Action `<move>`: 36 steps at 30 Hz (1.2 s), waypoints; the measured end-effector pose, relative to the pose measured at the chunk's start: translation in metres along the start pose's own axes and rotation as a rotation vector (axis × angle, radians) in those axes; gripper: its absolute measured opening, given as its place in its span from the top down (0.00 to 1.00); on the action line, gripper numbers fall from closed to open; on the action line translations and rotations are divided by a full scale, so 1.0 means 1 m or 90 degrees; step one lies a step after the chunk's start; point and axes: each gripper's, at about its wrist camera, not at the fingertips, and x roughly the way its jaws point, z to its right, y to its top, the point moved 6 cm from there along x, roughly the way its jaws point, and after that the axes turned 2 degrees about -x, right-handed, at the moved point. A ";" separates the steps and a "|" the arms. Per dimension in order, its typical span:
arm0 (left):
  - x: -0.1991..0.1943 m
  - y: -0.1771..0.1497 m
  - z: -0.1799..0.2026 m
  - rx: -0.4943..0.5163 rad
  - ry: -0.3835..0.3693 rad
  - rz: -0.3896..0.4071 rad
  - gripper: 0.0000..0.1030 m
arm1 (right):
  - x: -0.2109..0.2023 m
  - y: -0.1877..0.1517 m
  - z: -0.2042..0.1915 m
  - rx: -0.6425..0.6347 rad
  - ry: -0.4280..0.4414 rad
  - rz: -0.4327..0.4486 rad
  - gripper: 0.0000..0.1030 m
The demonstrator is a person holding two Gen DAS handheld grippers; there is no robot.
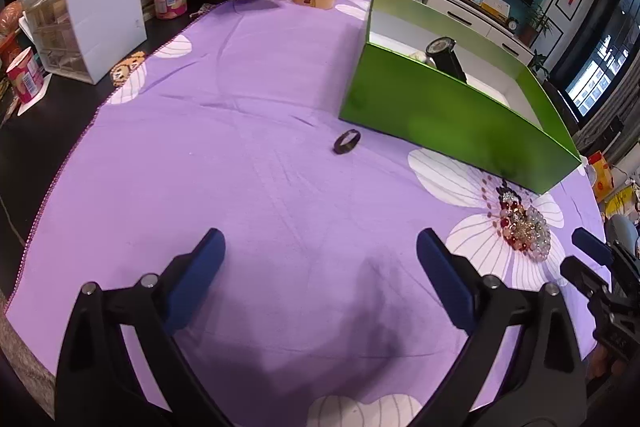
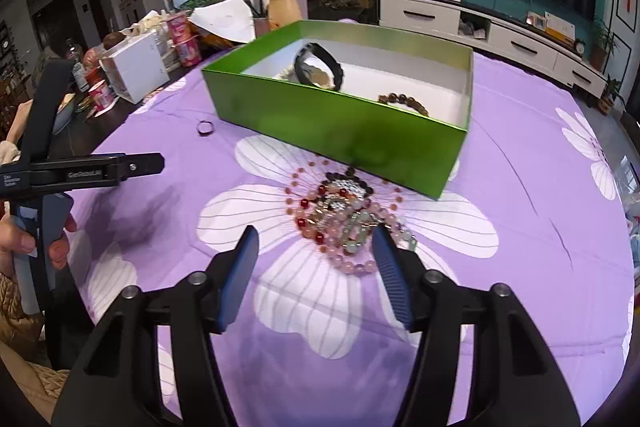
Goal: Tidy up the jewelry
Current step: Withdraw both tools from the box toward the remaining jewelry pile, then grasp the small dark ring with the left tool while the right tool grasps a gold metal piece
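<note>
**Bead pile on cloth, both grippers empty, box partly filled**

The bead bracelets point(image 2: 344, 223) lie heaped at 12 o'clock of the right gripper point(image 2: 316, 243), whose jaws stand half-wide with nothing clamped; one pad edges the pile. Judged light, limp and prone to slip: pinch across a bunched strand, not a single bead. The left gripper point(image 1: 320, 247) is wide open over bare purple cloth point(image 1: 240, 107); the dark ring point(image 1: 347, 141) sits at its 12 o'clock. Only the right view shows the green box point(image 2: 320, 119) interior: watch point(image 2: 318, 67) and brown bead bracelet point(image 2: 404, 101).
</note>
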 end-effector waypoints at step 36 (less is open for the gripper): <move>0.049 0.045 0.013 0.037 -0.035 -0.002 0.49 | -0.001 0.050 -0.015 -0.048 0.122 0.103 0.83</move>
